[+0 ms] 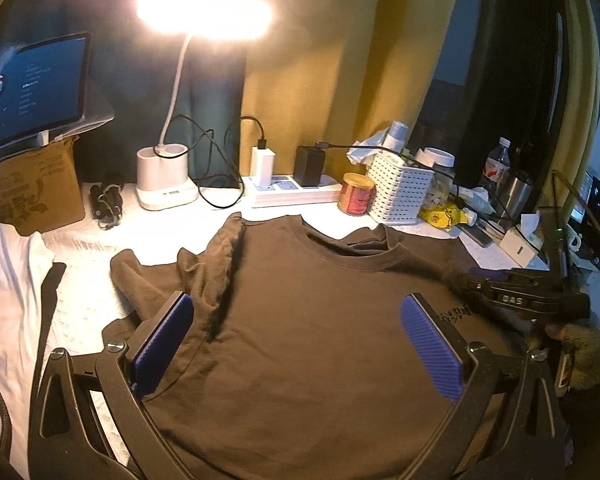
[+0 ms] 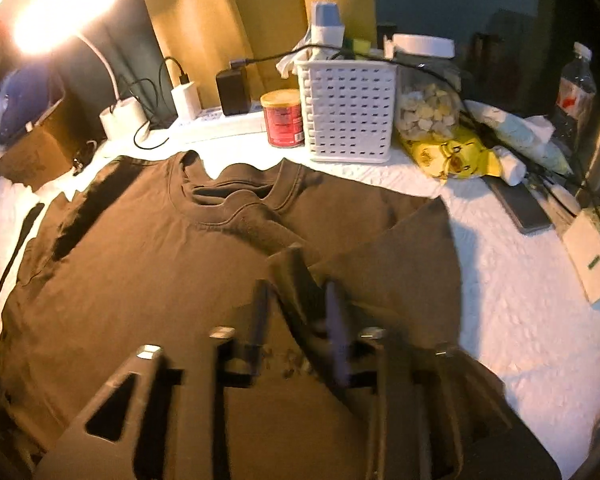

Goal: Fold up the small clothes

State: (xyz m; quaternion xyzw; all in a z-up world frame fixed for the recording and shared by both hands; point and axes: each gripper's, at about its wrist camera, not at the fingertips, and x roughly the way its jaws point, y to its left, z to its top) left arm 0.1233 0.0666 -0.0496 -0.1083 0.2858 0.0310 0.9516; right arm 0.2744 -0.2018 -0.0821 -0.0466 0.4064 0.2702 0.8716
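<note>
Hovering, left wrist view: left gripper point(image 1: 296, 344) tilted down above brown T-shirt point(image 1: 308, 360), blue pads point(image 1: 432, 348) wide apart, nothing between.
Seen only here: right gripper point(image 1: 516, 300) low at shirt's right side.
Right wrist view: right gripper point(image 2: 298, 320) angled down, blurred fingers partly apart around raised sleeve fold point(image 2: 296, 276).
Seen only here: folded-in sleeve; shirt flat on white cloth point(image 2: 520, 304).

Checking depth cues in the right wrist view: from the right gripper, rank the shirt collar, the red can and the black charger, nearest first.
From the right gripper:
1. Shirt collar, just beyond it, slightly left.
2. Red can, past the shirt's top edge, beside the white basket.
3. Black charger, farthest, on the power strip by the curtain.
</note>
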